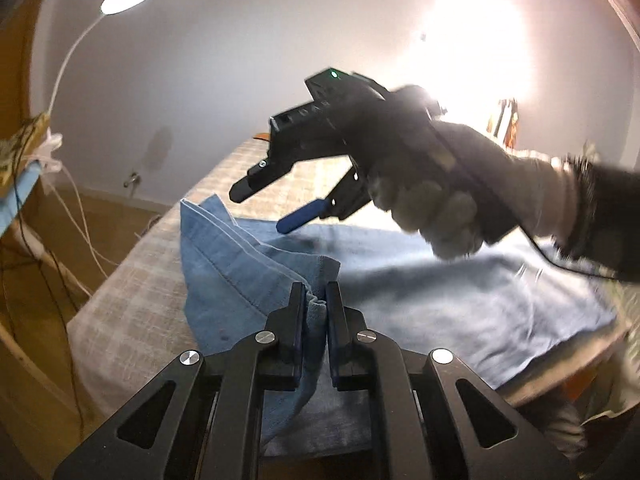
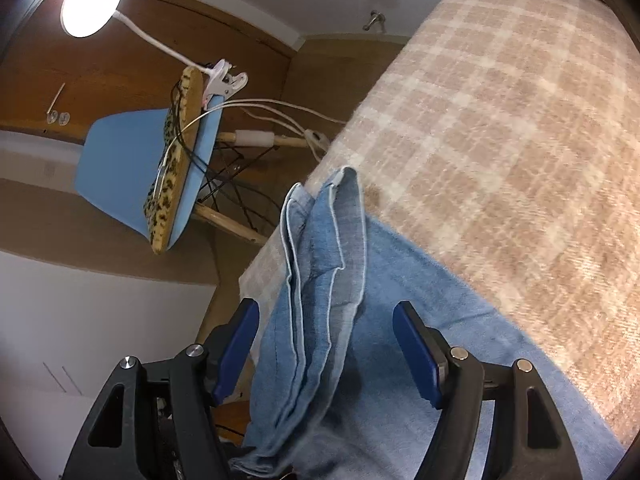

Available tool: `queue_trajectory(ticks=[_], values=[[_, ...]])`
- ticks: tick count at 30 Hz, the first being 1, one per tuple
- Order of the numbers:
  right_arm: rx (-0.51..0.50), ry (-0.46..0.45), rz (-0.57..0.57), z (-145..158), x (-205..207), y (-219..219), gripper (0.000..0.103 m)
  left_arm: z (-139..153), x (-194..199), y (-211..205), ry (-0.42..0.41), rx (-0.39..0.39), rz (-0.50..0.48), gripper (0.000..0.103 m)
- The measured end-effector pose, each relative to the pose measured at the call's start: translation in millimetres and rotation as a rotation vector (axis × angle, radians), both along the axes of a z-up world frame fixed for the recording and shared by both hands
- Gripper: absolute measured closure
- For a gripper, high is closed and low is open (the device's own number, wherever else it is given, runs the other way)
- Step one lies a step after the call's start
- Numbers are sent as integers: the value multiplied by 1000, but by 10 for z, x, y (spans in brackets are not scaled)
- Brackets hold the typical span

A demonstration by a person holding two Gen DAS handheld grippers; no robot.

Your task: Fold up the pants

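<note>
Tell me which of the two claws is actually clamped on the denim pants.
The left claw: its fingers are pinched shut on a bunched fold of the blue denim pants. The right claw stands wide open above the fabric, gripping nothing.

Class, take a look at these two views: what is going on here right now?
A person is folding blue pants on a plaid-covered table, with a hand-held claw in each hand. The left claw is shut on a bunched edge of the fabric. The right claw, held in a gloved hand, is open, its pads either side of a raised fold without pressing it.
</note>
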State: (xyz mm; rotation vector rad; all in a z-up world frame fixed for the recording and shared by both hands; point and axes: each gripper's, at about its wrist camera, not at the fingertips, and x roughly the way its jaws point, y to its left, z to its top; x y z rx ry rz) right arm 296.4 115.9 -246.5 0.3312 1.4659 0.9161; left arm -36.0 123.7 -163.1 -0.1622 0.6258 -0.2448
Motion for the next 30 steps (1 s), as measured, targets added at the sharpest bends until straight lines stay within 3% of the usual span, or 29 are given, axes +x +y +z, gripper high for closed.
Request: queue_trajectory(ticks=[5, 9, 12, 14, 16, 22, 24, 26, 30], values=[[24, 48, 50, -35, -17, 240, 28, 20, -65, -21, -14, -35, 7, 95], [-14, 30, 82, -85, -13, 521, 29, 42, -107, -66, -16, -42, -4, 96], [-95, -15, 98, -144, -48, 714, 47, 3, -52, -130, -13, -38, -30, 98], [-162, -66, 105, -128, -80, 789, 76, 27, -65, -158, -17, -31, -41, 98], [-190, -93, 104, -81, -100, 780, 87, 66, -87, -212, -24, -35, -55, 98], [-154, -173, 42, 244, -160, 428, 95, 129, -167, -368, -41, 33, -98, 97], [-142, -176, 23, 312, -146, 313, 95, 102, -179, -426, -40, 102, -82, 93], [-139, -178, 13, 334, -138, 263, 95, 21, -121, -516, -7, 156, -125, 62], [-124, -152, -8, 269, -112, 256, 95, -187, 50, -724, 50, 257, -165, 58]])
